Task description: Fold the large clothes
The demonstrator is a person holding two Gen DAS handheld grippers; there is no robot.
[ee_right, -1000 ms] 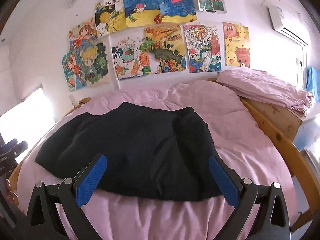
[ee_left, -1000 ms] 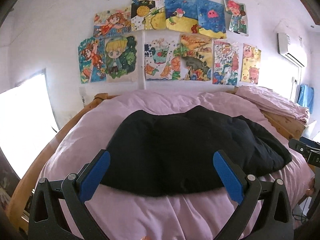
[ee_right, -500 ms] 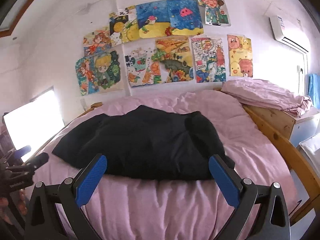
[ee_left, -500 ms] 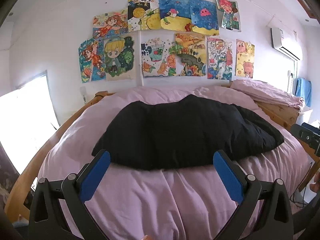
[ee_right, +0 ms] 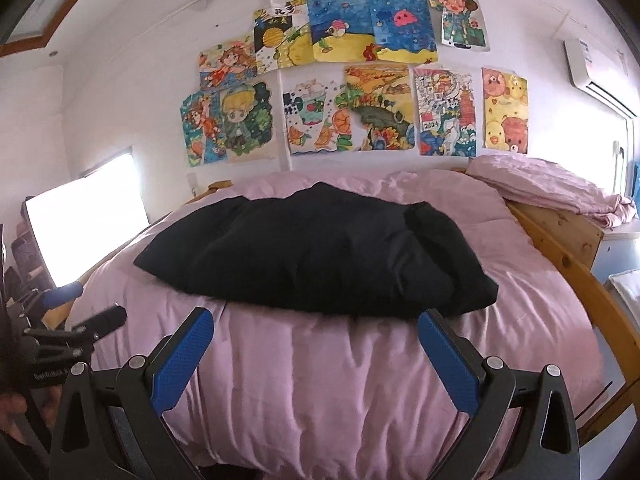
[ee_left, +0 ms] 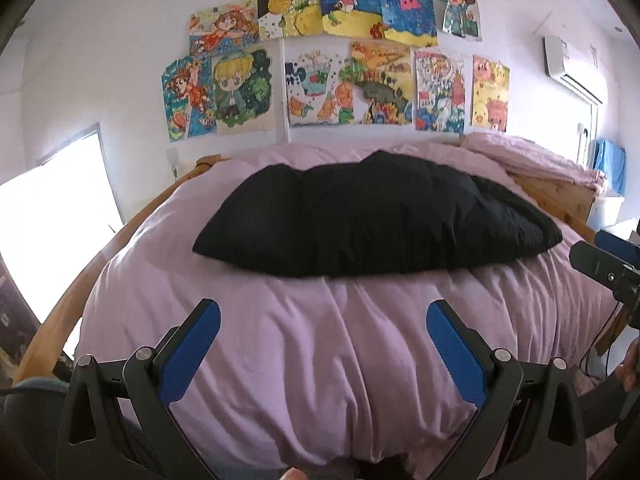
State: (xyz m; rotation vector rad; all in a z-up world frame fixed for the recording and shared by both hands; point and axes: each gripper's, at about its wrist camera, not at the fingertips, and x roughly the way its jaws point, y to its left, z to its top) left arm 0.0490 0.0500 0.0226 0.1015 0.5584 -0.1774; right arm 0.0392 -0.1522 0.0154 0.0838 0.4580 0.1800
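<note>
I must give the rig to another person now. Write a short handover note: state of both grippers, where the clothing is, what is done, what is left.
Left gripper: open, empty, above the pink duvet, short of the garment.
Right gripper: open, empty, near the garment's front edge, not touching it.
Black garment: lies across the middle of the bed as a wide, bulky shape; its right end looks folded over onto itself.
Done: it appears partly folded; how many folds I cannot tell.
Left: probably one more fold to make it compact, then smoothing.
Pink bedding is piled on the wooden frame at the right.
</note>
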